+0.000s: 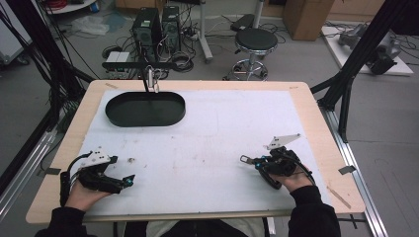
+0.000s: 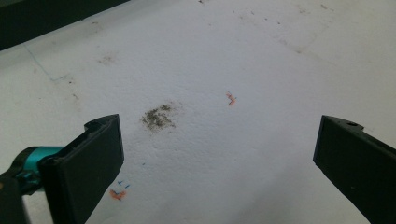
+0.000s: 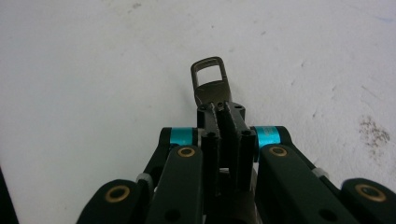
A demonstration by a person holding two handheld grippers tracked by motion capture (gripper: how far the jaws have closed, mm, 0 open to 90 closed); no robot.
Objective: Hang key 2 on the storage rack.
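My right gripper (image 3: 220,108) is shut on a small dark metal tab with a rectangular loop (image 3: 211,79), which sticks out past the fingertips just above the white mat. In the high view this gripper (image 1: 257,162) sits at the right front of the table, and the metal tab (image 1: 245,159) points left. My left gripper (image 2: 219,140) stands open with its jaws wide apart and nothing between them. It rests low over the mat at the left front (image 1: 129,178).
A black oval tray (image 1: 145,109) lies at the back left of the white mat (image 1: 222,123), with a small white clip (image 1: 152,83) at its far rim. A tiny scrap (image 1: 131,160) lies near the left gripper. A dark smudge (image 2: 159,116) and an orange fleck (image 2: 230,98) mark the mat.
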